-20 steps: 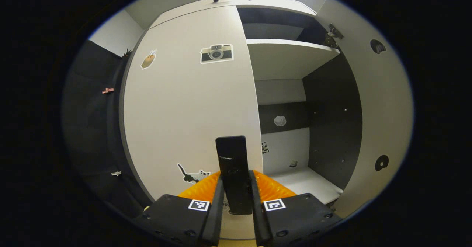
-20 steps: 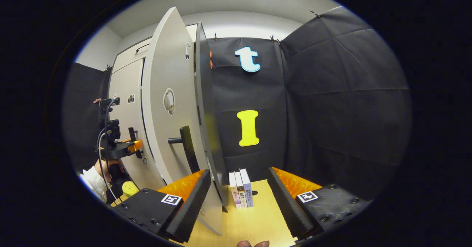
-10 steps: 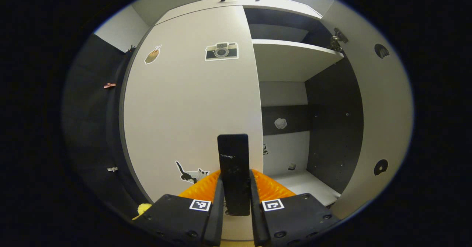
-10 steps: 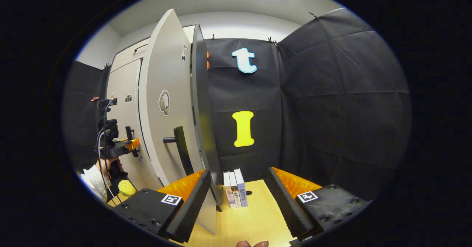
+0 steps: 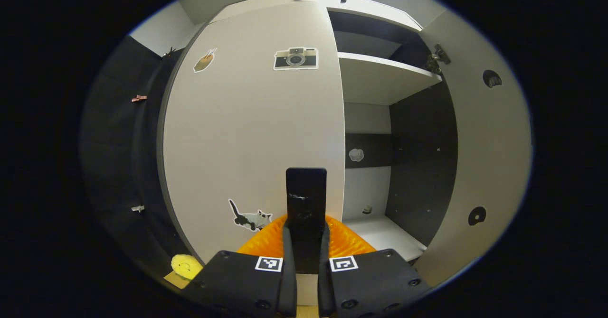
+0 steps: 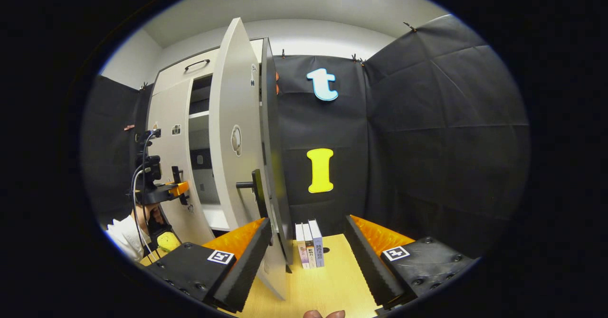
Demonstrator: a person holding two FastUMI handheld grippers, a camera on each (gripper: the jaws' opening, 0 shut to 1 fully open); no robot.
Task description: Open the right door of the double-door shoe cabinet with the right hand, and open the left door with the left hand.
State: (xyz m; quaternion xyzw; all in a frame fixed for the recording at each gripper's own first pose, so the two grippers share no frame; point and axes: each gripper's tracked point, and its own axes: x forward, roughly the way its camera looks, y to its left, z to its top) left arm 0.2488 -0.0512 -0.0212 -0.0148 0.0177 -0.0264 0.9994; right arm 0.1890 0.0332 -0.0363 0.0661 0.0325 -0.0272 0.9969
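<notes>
Left gripper [image 5: 307,256]: our fingers are nearly together and clamp the black bar handle [image 5: 306,199] of the left door [image 5: 251,133], one finger on each side of it. That door looks flat to the cabinet front with no gap showing at its right edge, though we can't tell if it is fully shut. It carries a camera sticker [image 5: 295,59], a cat sticker [image 5: 249,218] and a small sticker [image 5: 204,60] near the top left. A yellow smiley object [image 5: 185,265] sits low on the left on the wooden tabletop.

Right door [image 6: 235,128]: swung well out, edge-on to us in the right gripper view, its own handle [image 6: 254,192] sticking out. Behind it the cabinet interior [image 5: 375,133] is exposed: a white shelf [image 5: 380,78] up top, a dark side panel, a white floor.

Right gripper [image 6: 308,254]: jaws spread wide, holding nothing, apart from the door handle. The door's lower edge sits just beside our left-hand finger. Three books [image 6: 309,244] stand upright on the wooden tabletop [image 6: 323,285] between the fingers, further off, against the booth wall.

From the right gripper view we also see the left gripper at the left door, held by a hand [image 6: 151,213] in a white sleeve.
</notes>
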